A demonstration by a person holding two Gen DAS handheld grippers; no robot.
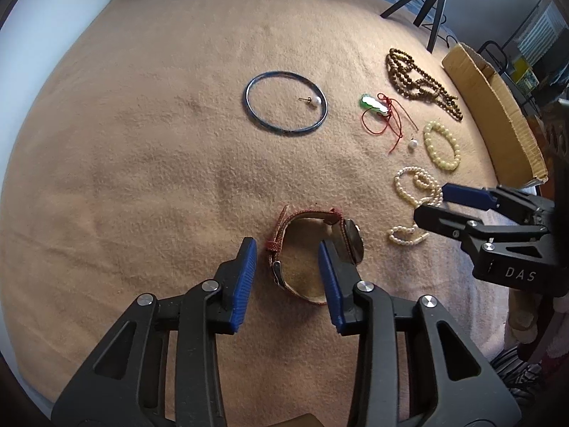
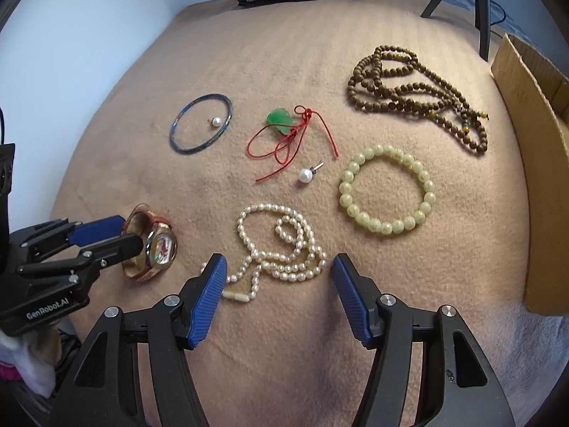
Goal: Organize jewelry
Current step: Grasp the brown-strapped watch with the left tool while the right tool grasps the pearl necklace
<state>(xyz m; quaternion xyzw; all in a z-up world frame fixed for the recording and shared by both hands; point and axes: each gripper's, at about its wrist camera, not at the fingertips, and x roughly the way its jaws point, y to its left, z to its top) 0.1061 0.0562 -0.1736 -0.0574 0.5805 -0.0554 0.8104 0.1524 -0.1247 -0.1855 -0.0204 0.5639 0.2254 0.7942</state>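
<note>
Behind left hand-held gripper, watch half-hidden

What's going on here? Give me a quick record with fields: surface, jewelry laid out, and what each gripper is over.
surface: tan blanket
jewelry: watch, pearl necklace, pale bead bracelet, brown bead string, blue bangle with a pearl earring inside, green pendant on red cord, loose pearl earring
left gripper: open, astride the watch strap
right gripper: open, over the pearl necklace
box: cardboard, at the right edge
</note>
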